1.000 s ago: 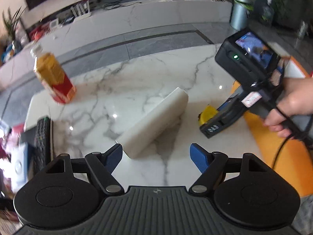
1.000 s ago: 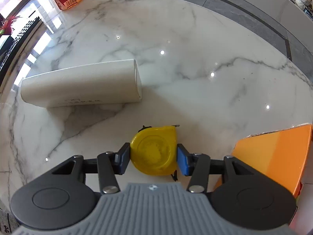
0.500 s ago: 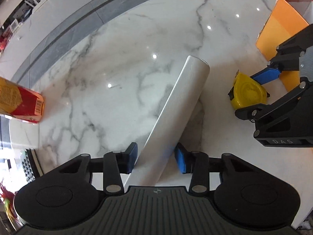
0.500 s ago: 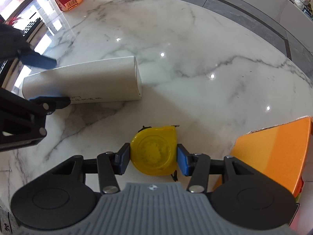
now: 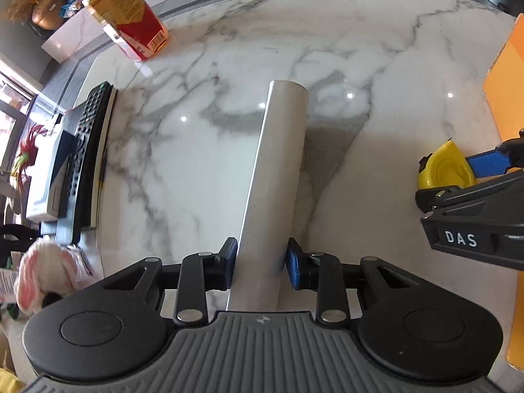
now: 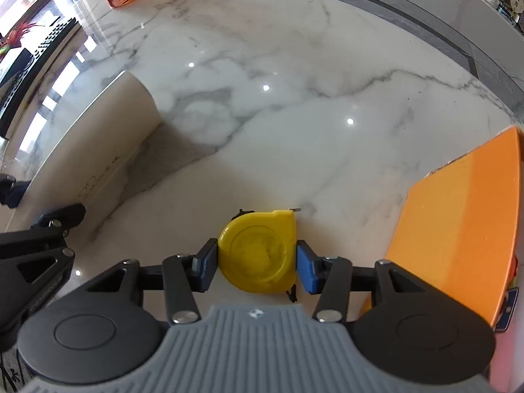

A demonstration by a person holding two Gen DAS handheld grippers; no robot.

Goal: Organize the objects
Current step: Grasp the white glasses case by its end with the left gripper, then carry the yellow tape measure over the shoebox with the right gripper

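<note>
A long white tube (image 5: 278,170) lies on the marble table (image 5: 196,163), pointing away from my left gripper (image 5: 260,263). Its jaws are closing tight on the tube's near end, and both blue pads press its sides. In the right wrist view the tube (image 6: 98,150) runs diagonally at the left, with the left gripper (image 6: 32,213) at its lower end. My right gripper (image 6: 257,262) is shut on a yellow tape measure (image 6: 258,252), one pad on each side. From the left wrist view the tape measure (image 5: 445,170) and the right gripper (image 5: 484,170) show at the right edge.
An orange box (image 6: 458,222) stands just right of the tape measure. A bottle of orange drink with a red label (image 5: 131,23) stands at the far left of the table. A black remote (image 5: 88,150) lies along the left edge, with clutter beyond it.
My left gripper came down over the white tube and closed on its near end. The tube has swung from lying crosswise to diagonal in the right wrist view. The right gripper keeps hold of the tape measure.
</note>
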